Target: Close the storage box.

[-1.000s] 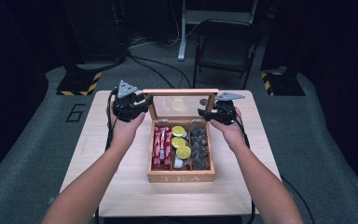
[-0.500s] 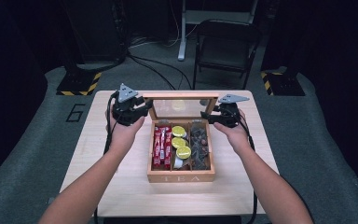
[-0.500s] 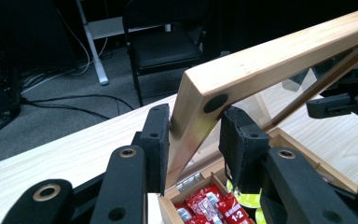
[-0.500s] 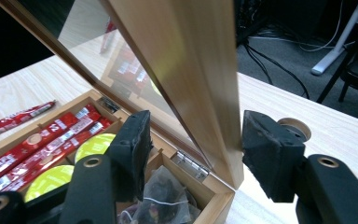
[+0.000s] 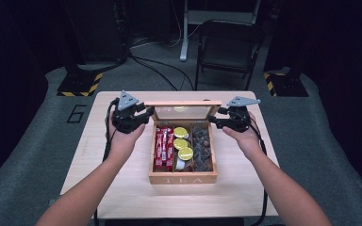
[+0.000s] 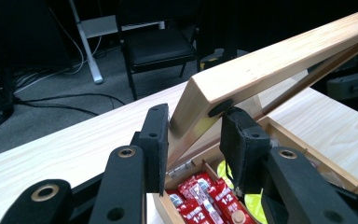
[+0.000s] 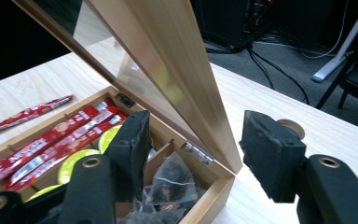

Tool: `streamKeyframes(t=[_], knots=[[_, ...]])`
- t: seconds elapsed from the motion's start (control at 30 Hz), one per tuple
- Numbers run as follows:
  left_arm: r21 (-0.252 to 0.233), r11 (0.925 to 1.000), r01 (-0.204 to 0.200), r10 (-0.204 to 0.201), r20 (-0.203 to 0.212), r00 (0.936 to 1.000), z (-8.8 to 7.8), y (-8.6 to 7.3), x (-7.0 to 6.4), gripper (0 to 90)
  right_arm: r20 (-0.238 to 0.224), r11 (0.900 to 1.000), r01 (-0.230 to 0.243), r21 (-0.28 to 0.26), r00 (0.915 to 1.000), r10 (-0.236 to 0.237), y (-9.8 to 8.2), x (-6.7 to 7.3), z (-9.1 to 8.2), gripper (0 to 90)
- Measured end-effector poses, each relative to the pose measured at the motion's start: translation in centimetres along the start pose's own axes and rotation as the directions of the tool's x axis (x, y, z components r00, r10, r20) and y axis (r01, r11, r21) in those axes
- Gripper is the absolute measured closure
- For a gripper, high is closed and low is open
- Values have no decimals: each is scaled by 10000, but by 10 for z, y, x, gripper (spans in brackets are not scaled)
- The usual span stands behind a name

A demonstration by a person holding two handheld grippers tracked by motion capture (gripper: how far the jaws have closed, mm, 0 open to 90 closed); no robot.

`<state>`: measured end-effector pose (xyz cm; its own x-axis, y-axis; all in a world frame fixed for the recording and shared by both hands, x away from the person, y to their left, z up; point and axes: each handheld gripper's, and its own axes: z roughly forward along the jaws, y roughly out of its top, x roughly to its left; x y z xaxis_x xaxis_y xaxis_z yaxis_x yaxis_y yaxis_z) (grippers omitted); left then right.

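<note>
Dark room, grey floor (image 5: 37,141), black chair (image 5: 228,44) (folding type).

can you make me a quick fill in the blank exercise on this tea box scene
1. The word printed on the front wall of the wooden compartment box is ____.
2. The red foil sachets lie in the box's ____ compartment in the high view.
3. The glass-paned wooden lid stands ____.
4. The round yellow packets fill the ____ compartment.

Missing words: TEA; left; open; middle

Pale wooden table (image 5: 122,188) with an open tea box (image 5: 183,178) and one loose red sachet (image 7: 28,113).
</note>
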<state>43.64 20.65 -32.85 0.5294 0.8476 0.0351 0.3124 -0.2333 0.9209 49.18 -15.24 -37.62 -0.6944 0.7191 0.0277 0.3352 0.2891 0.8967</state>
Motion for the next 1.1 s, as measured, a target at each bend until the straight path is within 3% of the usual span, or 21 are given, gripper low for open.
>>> streamKeyframes(t=[0.3, 0.5, 0.53, 0.87, 1.1], knots=[[-42, 9999, 156, -155, 197, 9997, -7, -11, -5, 616, -31, 9985, 546, -34, 9985, -546, 5, 20, -20, 400], [-22, 10000, -42, 42, 238, 9997, -12, -19, -8, 613, -38, 9973, 727, -73, 9973, -727, 5, 29, -32, 423], [-25, 10000, -45, 46, 249, 9997, -12, -20, -9, 612, 59, 9984, 551, -140, 9985, -551, 4, 32, -35, 438], [-76, 9999, -84, 86, 366, 9993, -18, -31, -13, 608, 225, 9958, 878, -248, 9959, -873, -1, 43, -50, 480], [9, 9995, -303, 302, 446, 9985, -23, -41, -18, 604, -3, 9957, 681, -624, 9977, -683, -6, 47, -56, 505]])
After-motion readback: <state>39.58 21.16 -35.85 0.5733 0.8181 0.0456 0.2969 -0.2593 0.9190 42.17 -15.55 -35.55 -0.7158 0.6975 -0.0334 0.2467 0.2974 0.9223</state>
